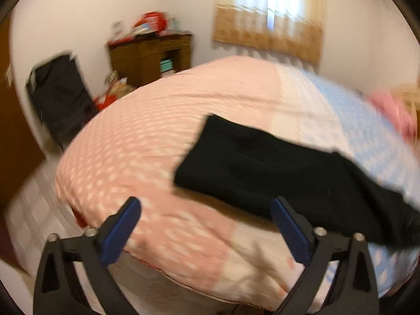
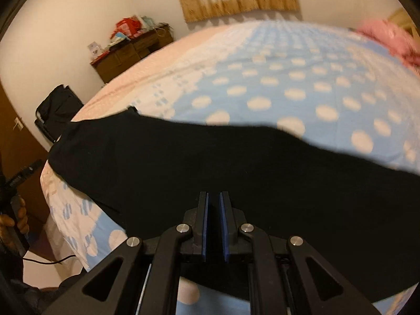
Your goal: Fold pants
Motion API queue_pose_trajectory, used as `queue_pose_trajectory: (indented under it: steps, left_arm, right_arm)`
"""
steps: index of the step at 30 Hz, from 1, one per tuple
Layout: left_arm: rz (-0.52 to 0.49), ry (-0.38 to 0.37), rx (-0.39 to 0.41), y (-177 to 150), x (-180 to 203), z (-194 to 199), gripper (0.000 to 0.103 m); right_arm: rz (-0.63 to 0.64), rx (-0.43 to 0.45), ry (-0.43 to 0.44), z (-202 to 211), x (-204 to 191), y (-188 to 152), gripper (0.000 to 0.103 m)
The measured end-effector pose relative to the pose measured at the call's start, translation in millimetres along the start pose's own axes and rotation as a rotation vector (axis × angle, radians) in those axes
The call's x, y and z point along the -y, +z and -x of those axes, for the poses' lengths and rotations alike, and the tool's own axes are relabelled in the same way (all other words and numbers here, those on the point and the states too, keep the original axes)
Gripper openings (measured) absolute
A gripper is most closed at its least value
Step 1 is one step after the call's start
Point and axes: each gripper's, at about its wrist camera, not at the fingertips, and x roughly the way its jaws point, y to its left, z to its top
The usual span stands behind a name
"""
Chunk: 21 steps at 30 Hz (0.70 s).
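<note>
The black pants point(image 1: 275, 173) lie stretched across the bed point(image 1: 147, 136), over the pink-and-blue dotted quilt, near its front edge. The left tongs point(image 1: 204, 210) hang spread wide above the quilt's pink end, their blue pads point(image 1: 123, 225) apart from the cloth, just beside the pants' squared-off end. The right tongs point(image 2: 214, 197) sit low over the middle of the pants point(image 2: 210, 162), pads nearly pressed together with a thin gap; whether any cloth is pinched there I cannot tell. A wooden dresser point(image 1: 149, 55) stands by the far wall.
</note>
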Motion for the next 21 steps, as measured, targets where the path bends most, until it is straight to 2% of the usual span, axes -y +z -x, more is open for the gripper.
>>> queue_pose_trajectory:
  steps: [1,3,4,10,12,15,18,21]
  left_arm:
    - [0.06,-0.035,-0.003,3.0,-8.4,-4.4,0.079]
    - [0.163,-0.096,-0.027,9.0,-22.1,-19.2,0.067]
    - [0.176,-0.103,-0.038,11.1,-21.6,-25.5,0.06]
    - [0.257,-0.159,-0.125,18.1,-7.9,-63.9,0.058]
    - [0.254,-0.144,-0.105,19.0,0.8,-64.0,0.056]
    - [0.237,-0.142,-0.093,21.2,9.4,-63.3,0.029]
    - [0.21,-0.143,-0.075,25.1,10.0,-58.7,0.021]
    - [0.137,-0.118,-0.047,31.1,13.8,-52.5,0.018]
  right_arm:
    - [-0.022,0.011,0.012,0.9,-0.5,-5.3,0.009]
    - [-0.048,0.015,0.023,4.2,-1.4,-9.4,0.009]
    - [-0.055,0.011,0.025,5.1,-0.3,-9.3,0.009]
    - [-0.068,0.006,0.018,2.7,-3.2,-10.4,0.009]
    - [-0.07,0.008,0.017,2.3,-3.3,-10.3,0.009]
    - [-0.075,0.005,0.022,0.0,-1.5,-7.8,0.009]
    - [-0.095,0.005,0.034,-0.6,1.5,-7.5,0.009]
    - [-0.105,0.015,0.04,-0.6,2.9,-9.0,0.009]
